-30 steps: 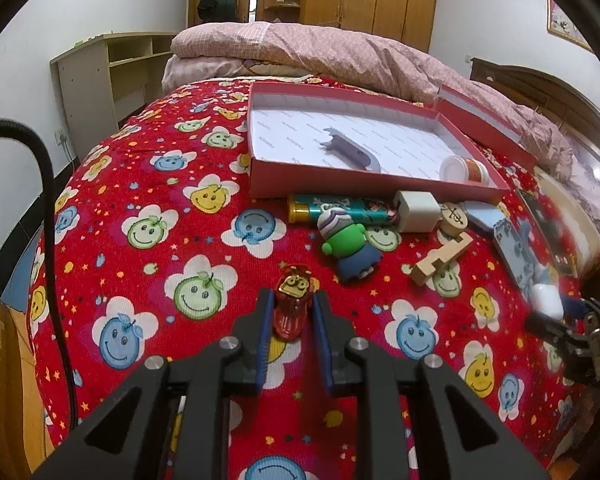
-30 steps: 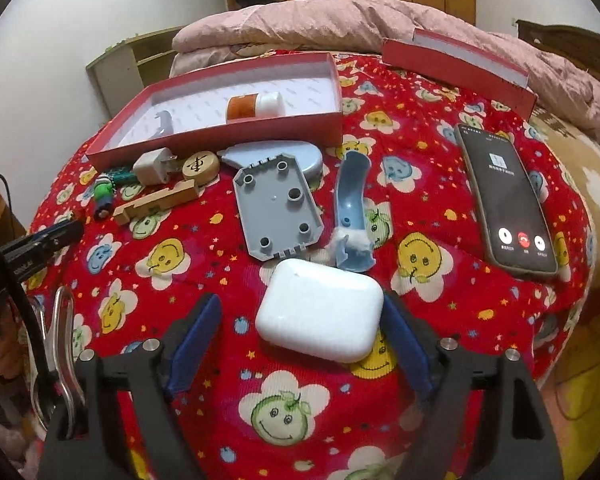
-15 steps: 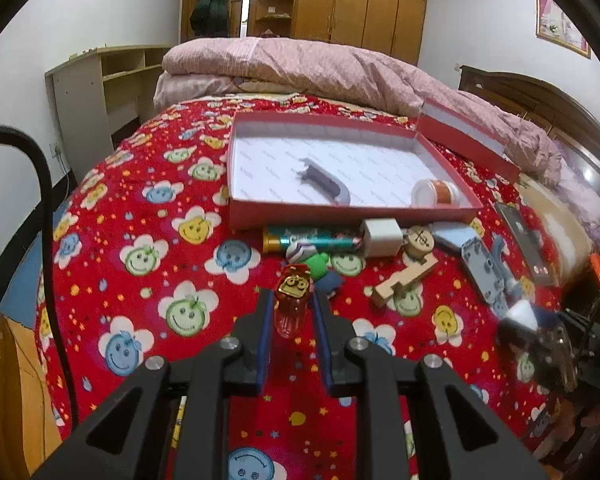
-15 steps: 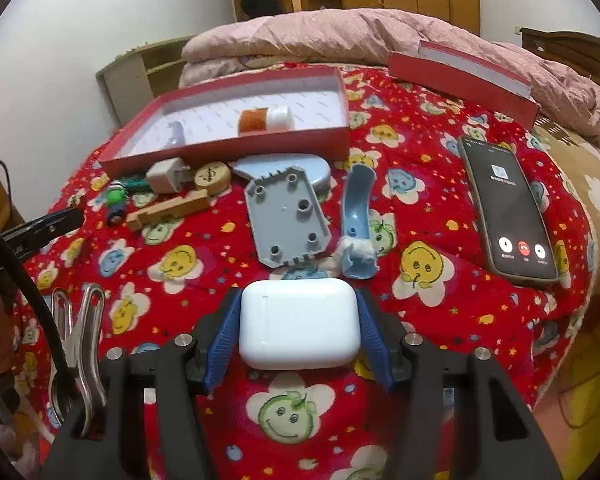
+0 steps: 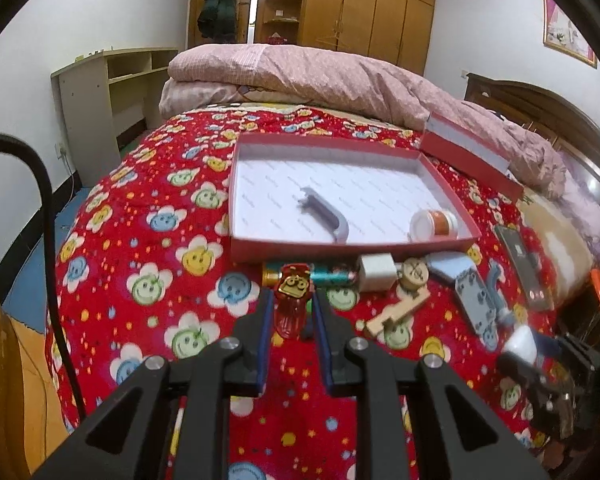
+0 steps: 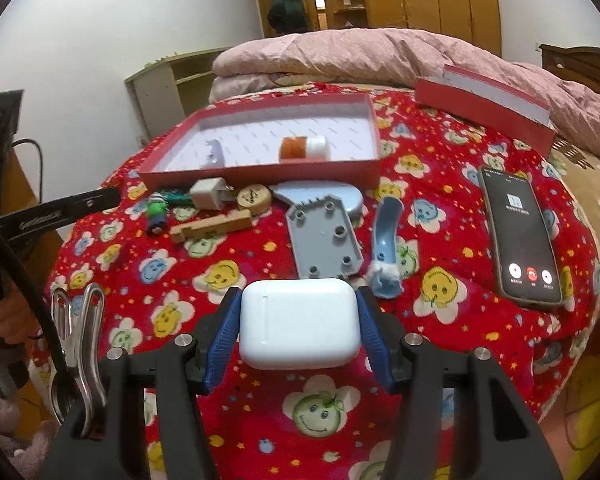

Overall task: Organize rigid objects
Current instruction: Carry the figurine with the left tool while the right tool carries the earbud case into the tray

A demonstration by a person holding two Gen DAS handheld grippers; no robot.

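Lifted off the bedspread, left tool (image 5: 291,312) pinches a red toy (image 5: 291,303) hiding the green figure; right tool (image 6: 299,330) clamps a white case (image 6: 299,322).

Right gripper (image 6: 299,322) jaws clamp white earbud case (image 6: 299,323); red box (image 6: 260,168) beyond.

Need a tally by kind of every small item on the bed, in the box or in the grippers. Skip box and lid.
Plastic parts: 4 (grey curved part, grey plate, blue plate, blue curved part)
Wooden pieces: 2 (disc, block)
Toys: 2 (green figure, red toy)
Electronics: 3 (charger, case, phone)
Bottle: 1
Tube: 1
Clip: 1
Total: 14
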